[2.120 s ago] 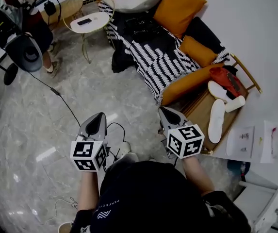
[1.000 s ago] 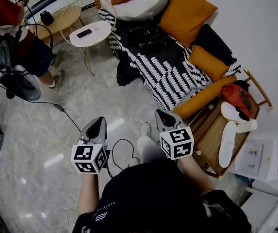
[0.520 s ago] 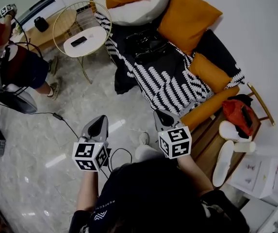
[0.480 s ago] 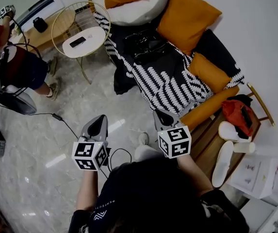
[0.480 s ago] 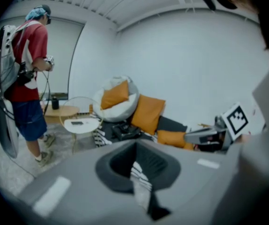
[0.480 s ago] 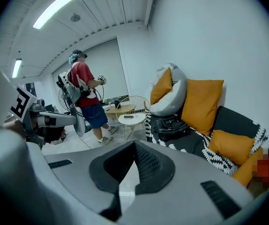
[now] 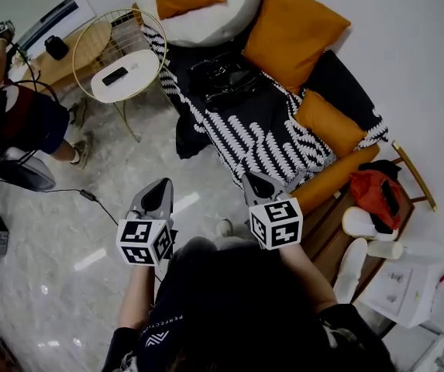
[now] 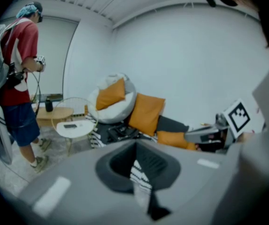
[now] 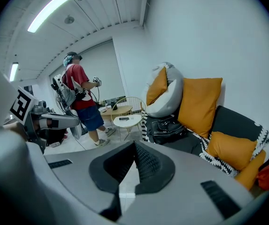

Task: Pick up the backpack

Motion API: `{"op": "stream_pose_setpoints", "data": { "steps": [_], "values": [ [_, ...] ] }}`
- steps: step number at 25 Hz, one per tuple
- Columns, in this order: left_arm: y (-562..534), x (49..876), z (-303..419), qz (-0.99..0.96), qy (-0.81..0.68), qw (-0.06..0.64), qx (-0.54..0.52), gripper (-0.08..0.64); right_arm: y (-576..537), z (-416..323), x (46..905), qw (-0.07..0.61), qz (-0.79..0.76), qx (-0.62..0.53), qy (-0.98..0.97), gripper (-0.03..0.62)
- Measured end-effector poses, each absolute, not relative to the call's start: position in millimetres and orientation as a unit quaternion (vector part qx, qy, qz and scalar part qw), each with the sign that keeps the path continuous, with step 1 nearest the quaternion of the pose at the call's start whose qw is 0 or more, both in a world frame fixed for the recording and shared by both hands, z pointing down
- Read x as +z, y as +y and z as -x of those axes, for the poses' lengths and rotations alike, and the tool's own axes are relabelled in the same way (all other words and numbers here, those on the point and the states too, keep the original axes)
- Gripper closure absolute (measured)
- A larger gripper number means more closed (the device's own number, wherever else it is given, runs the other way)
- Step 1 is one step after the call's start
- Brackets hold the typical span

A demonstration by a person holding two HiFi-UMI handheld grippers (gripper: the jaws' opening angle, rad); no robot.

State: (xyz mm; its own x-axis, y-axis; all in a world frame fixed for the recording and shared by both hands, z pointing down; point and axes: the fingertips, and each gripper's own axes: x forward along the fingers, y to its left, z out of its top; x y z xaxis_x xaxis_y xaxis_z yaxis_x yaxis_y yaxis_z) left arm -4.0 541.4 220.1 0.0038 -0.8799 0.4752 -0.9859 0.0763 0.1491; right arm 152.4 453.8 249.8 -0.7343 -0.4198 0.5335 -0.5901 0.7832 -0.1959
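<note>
bright even light, ceiling strip lamp [image 9: 54, 6] glowing, glare on glossy floor [image 7: 90, 259], fisheye edges, blurred foreground

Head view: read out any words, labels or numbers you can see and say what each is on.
Black shirt: white print by a small logo, too small to read.
White box: marks too blurred to read.
Left gripper and right gripper: cubes show only black-and-white square patterns, no words.

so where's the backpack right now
The black backpack lies top centre in the head view, on the patterned throw, between the white beanbag and the big orange cushion.
</note>
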Motion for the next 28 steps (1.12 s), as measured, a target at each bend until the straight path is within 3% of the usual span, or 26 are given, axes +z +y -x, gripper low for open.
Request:
{"op": "stream_pose_setpoints", "data": {
  "steps": [15, 28],
  "values": [
    [476, 228, 14, -0.694, -0.673, 0.221, 0.132, 0.552, 404, -158, 257, 0.235, -0.317, 0.194, -0.898, 0.597],
    [339, 260, 66, -0.752, -0.604, 0.206, 0.164, 0.549, 312, -117, 286, 0.244, -0.390, 0.220, -0.860, 0.595]
  ]
}}
